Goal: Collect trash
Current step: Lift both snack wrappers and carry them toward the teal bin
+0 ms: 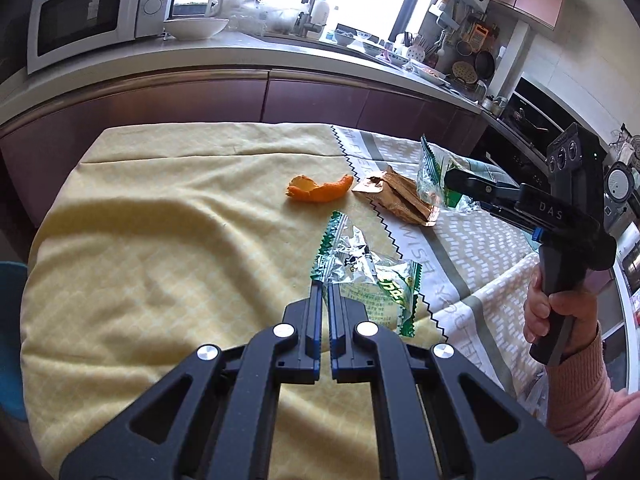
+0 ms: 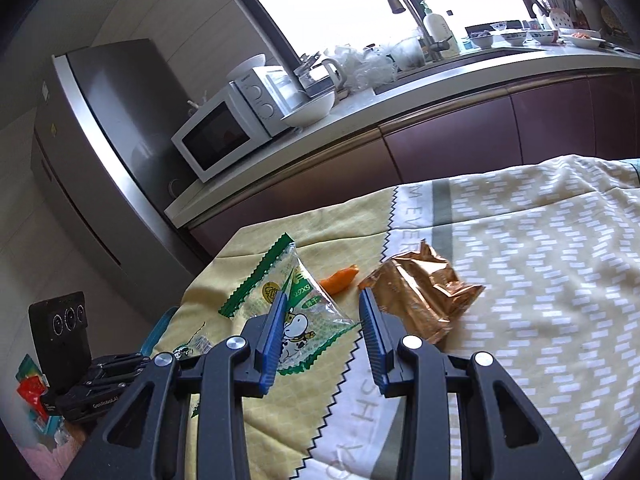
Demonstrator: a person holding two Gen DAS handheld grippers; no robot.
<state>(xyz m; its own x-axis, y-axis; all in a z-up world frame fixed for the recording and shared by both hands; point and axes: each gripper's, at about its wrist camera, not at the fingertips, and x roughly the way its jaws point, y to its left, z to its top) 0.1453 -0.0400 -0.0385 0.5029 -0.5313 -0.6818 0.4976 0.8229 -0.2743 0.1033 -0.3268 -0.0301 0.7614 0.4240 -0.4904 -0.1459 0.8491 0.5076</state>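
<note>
Left claw point(image 1: 325, 296) clenched on the crimped edge of a clear-green wrapper point(image 1: 360, 280). Judged feather-light, crinkly and slippery; pinch the seam.

Right claw point(image 2: 324, 304) jaws apart, with a second wrapper point(image 2: 296, 312) against one finger; hold uncertain.

Orange peel point(image 1: 320, 190) and gold packet point(image 1: 400, 196) lie beyond the tips on the bench's soft, rumpled cloth point(image 1: 160, 240). Kitchen counter behind.

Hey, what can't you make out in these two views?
- Right wrist view: orange peel mostly hidden behind the cow wrapper.
- Both views: whether the right gripper actually pinches that wrapper is unclear.
- Left wrist view: second wrapper, near end covered by the shut left gripper.
- Any bin: outside both views.
</note>
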